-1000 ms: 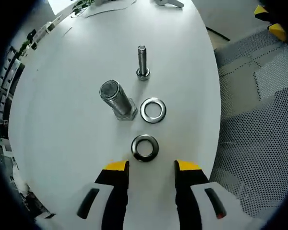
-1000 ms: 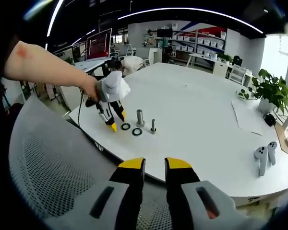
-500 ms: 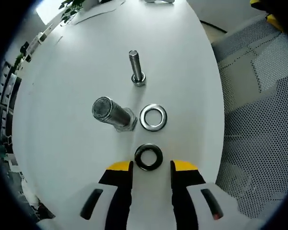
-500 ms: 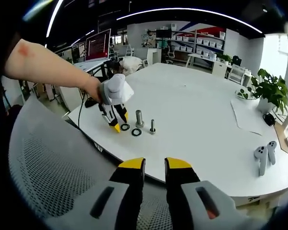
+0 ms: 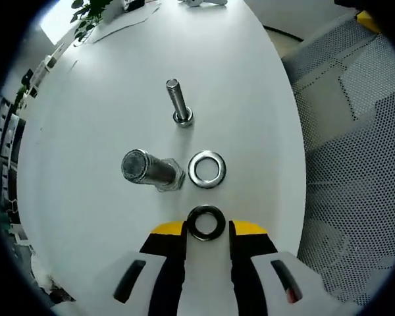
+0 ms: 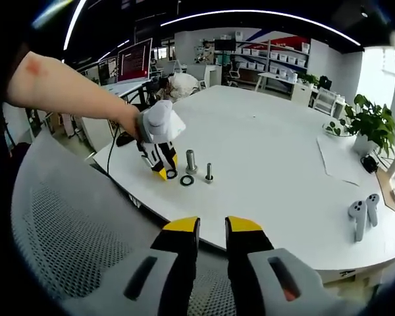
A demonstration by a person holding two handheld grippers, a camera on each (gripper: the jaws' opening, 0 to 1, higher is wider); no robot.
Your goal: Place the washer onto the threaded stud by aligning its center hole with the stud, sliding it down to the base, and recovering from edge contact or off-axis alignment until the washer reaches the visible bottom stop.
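Washer [image 5: 206, 222] lies flat between the left tool's [image 5: 207, 228] open yellow tips.

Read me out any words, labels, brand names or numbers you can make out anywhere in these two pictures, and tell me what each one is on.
No text can be read in either view.
Large bolt, small bolt, dark washer, silver washer: no markings visible.
Red screen in the right gripper view: too blurred to read.
Shelf bins at the back: too small to read.

Both hand-held grippers [image 5: 207, 230] [image 6: 212, 227] slightly parted
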